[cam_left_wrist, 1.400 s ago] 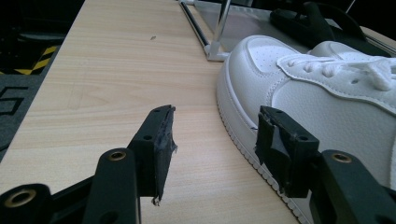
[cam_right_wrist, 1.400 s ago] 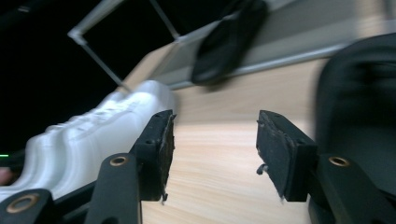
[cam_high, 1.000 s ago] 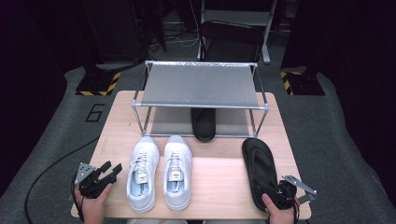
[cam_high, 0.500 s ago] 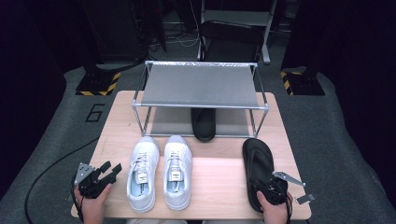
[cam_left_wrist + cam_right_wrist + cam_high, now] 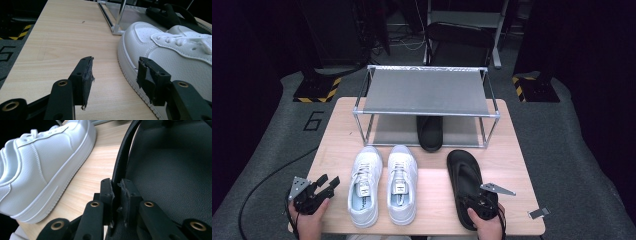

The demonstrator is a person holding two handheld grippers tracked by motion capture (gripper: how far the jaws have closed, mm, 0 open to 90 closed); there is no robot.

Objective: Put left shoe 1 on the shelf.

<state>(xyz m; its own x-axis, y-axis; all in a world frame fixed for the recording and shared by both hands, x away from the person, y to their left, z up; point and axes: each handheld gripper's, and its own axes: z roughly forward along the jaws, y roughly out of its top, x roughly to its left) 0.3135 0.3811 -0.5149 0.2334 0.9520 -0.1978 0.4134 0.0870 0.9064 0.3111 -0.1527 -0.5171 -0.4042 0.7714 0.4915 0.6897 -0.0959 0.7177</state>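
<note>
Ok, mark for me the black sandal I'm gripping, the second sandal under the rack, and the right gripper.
black sandal point(image 5: 464, 172), high view, on its footbed.
second sandal point(image 5: 430, 135), high view, on its toe end under the rack.
right gripper point(image 5: 117, 188), right gripper view, between its fingertips.

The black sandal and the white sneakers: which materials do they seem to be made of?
The black sandal, pinched at its edge by the right gripper, looks like matte foam or rubber: its footbed has a fine pebbled grain and no shine. The white sneakers look like smooth leather or synthetic leather, with a soft sheen, stitched panels, perforated toes, and ribbed rubber-like soles.
</note>
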